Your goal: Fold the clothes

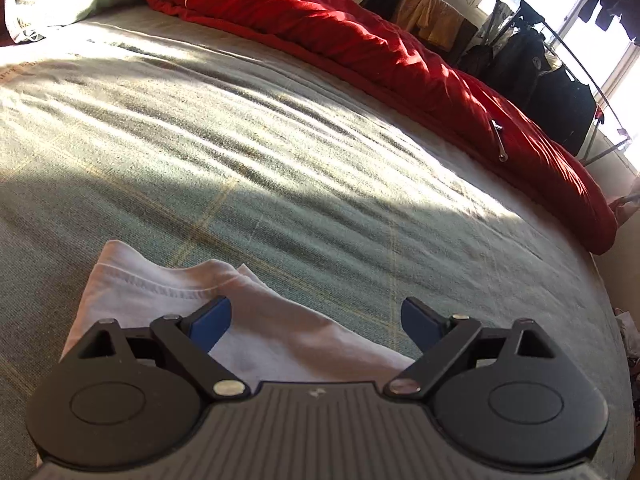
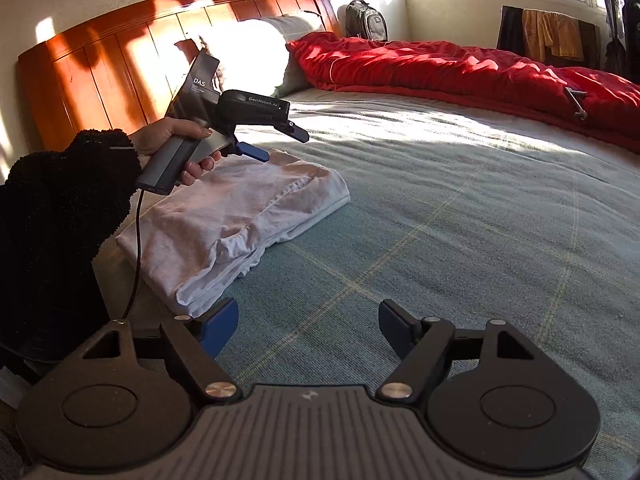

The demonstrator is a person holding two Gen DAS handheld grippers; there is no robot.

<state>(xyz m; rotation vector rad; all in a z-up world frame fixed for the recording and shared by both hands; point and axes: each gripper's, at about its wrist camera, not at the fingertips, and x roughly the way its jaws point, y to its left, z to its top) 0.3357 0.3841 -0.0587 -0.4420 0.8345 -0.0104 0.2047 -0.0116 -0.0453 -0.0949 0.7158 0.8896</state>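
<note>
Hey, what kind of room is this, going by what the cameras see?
Most likely a bedroom in a home: a wide bed with a wooden headboard, a pillow and a red duvet, plus clothes drying on a rack by the window.

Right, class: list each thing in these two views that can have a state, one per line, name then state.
white garment: folded, lying on the bed, held by neither gripper.
left gripper: open, above the garment, nothing gripped.
right gripper: open, empty, beside the garment.
red duvet: bunched along the far side.
bed cover: spread flat, slightly rippled.
</note>
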